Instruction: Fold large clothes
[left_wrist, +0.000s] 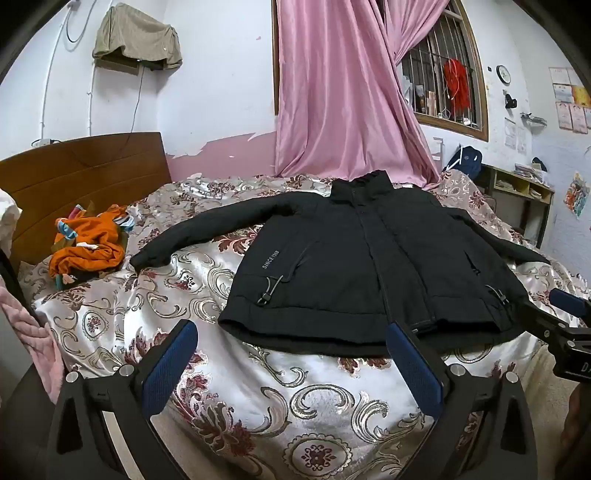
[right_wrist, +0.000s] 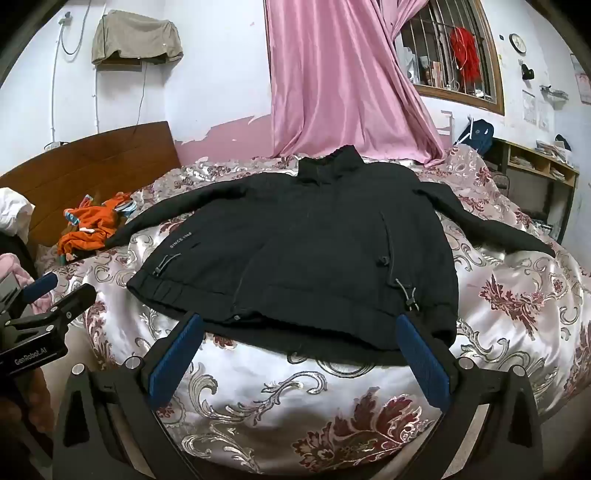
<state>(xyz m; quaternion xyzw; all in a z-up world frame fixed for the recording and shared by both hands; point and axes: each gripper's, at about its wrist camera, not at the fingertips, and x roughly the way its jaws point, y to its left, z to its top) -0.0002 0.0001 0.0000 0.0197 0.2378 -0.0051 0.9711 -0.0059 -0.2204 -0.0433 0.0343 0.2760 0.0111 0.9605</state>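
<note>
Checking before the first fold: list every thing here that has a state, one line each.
black jacket: spread flat on the bed, front up, closed, sleeves out, unfolded.
left gripper: open, empty, short of the hem.
right gripper: open, empty, at the hem.
orange garment: crumpled near the headboard.
pink curtain: drawn aside, the barred window partly bare.
floral bedspread: spread over the bed.

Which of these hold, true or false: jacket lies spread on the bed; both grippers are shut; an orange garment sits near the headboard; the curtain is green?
1. The black jacket lies spread flat on the bed, sleeves out. True.
2. The left gripper and right gripper are shut. False: both stand open, holding nothing.
3. An orange garment lies crumpled near the headboard. True.
4. The curtain is green. False: it is pink.
</note>
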